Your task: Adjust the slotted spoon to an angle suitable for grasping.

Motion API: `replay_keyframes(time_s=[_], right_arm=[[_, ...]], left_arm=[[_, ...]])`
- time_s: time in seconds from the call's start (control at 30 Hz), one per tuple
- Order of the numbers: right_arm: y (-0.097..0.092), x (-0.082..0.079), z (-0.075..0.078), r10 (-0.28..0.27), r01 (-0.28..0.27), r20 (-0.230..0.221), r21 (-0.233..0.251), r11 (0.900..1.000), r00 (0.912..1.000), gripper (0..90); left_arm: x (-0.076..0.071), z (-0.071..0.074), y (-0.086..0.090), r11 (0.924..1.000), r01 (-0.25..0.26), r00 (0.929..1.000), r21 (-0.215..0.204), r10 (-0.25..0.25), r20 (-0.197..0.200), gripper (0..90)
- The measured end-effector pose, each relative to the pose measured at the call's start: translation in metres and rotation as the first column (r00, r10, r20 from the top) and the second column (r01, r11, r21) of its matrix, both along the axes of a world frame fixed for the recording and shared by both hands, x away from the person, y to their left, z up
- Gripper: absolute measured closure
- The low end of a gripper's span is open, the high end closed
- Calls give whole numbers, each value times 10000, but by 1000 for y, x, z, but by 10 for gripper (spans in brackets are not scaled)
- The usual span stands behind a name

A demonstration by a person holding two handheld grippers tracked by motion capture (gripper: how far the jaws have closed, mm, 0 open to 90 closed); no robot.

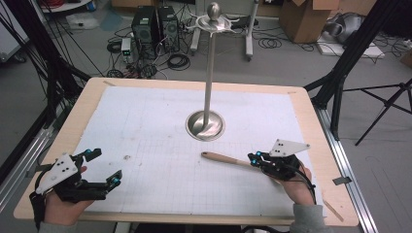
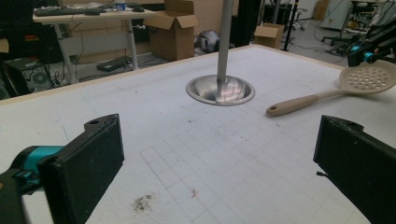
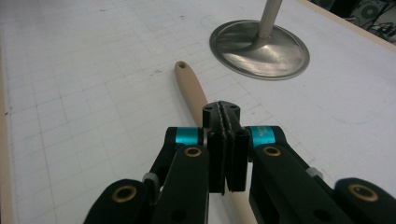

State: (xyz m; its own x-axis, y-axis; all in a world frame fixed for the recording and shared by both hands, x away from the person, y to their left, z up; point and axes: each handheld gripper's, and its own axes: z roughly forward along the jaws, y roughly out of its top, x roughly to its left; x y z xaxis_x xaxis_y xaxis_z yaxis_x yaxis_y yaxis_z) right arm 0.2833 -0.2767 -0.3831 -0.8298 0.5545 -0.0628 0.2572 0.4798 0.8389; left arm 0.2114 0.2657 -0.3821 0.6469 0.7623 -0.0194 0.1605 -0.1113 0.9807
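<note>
A beige slotted spoon (image 1: 226,158) lies on the white gridded mat, handle end toward the middle; its perforated head (image 2: 366,79) is at the right in the left gripper view. My right gripper (image 1: 252,158) is over the handle (image 3: 191,86), jaws pressed together (image 3: 226,112), and the handle runs on beneath them. Whether they touch it I cannot tell. My left gripper (image 1: 104,166) rests at the front left, wide open (image 2: 219,158), nothing between its pads.
A tall metal stand with a round base (image 1: 205,125) rises from the mat's middle, hooks at its top (image 1: 214,20). Its base (image 3: 259,43) lies just beyond the spoon's handle end. A small dark smudge (image 2: 142,202) marks the mat near the left gripper.
</note>
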Motion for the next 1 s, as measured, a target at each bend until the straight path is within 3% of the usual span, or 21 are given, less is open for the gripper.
replay_keyframes(time_s=[0.13,0.27,0.47,0.63,0.8,1.0], right_arm=[[-8,1,1,247,-247,-45,-1,9997,9997,844],[-14,1,2,586,-586,80,26,9983,9983,718],[-20,9,1,882,-887,-469,-92,9960,9950,399],[-25,17,2,1040,-1022,-739,279,9944,9918,196],[-27,23,4,1328,-1282,-771,624,9898,9881,146],[-28,30,5,1738,-1692,-807,614,9837,9815,146]], left_arm=[[3,-1,-2,10000,63,10000,7,-63,-42,21],[5,-1,-4,9999,158,9999,-4,-158,-47,21],[6,-2,-6,9997,220,9997,-43,-220,-95,21],[7,-2,-3,9997,211,9997,-77,-212,-89,21],[7,-1,0,9996,205,9998,-194,-206,-49,21],[6,-2,1,9996,174,9998,-205,-176,-87,21]])
